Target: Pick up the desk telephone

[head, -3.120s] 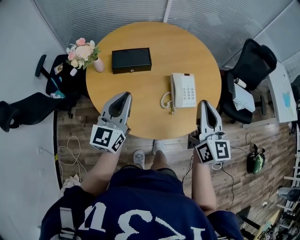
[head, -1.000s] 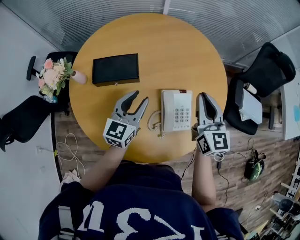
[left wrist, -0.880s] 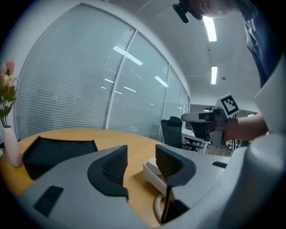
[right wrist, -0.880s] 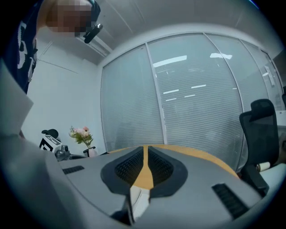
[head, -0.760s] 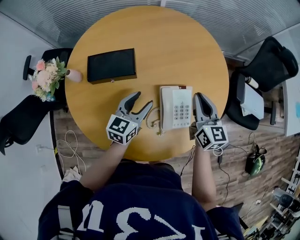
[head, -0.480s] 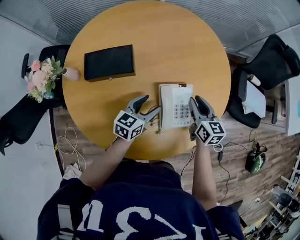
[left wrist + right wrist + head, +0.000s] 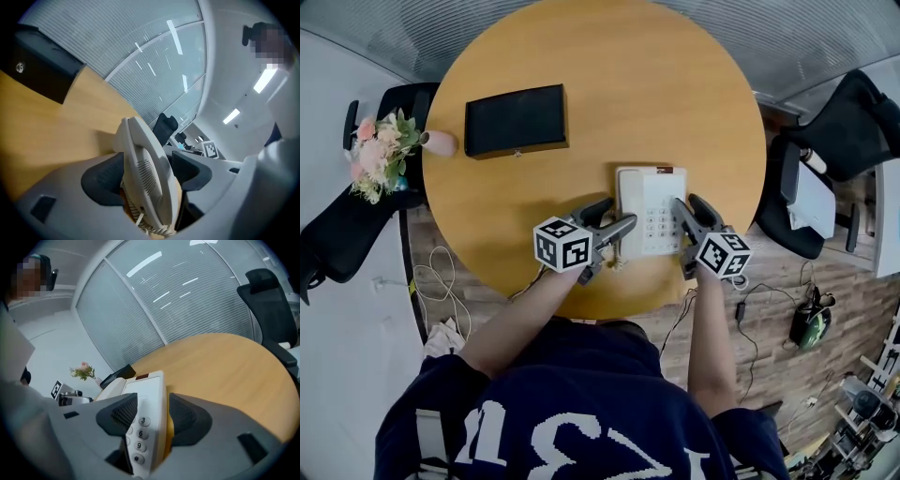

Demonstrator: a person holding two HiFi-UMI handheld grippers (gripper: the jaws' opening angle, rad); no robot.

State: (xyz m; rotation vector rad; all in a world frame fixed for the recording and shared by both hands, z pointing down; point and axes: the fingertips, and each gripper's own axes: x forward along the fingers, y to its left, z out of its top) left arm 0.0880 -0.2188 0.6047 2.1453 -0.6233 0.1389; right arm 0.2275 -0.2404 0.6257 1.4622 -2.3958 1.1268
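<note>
Telephone keys [image 7: 140, 433] 3, 6, 9, #

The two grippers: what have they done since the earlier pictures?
Both came down and in to the telephone. The left gripper now straddles its handset side, the right gripper its keypad side; their jaws have just been opening, neither pressing on it yet. The telephone and the black box stayed put.

White desk telephone [image 7: 649, 208] lies flat on table [image 7: 581, 56], handset cradled
</note>
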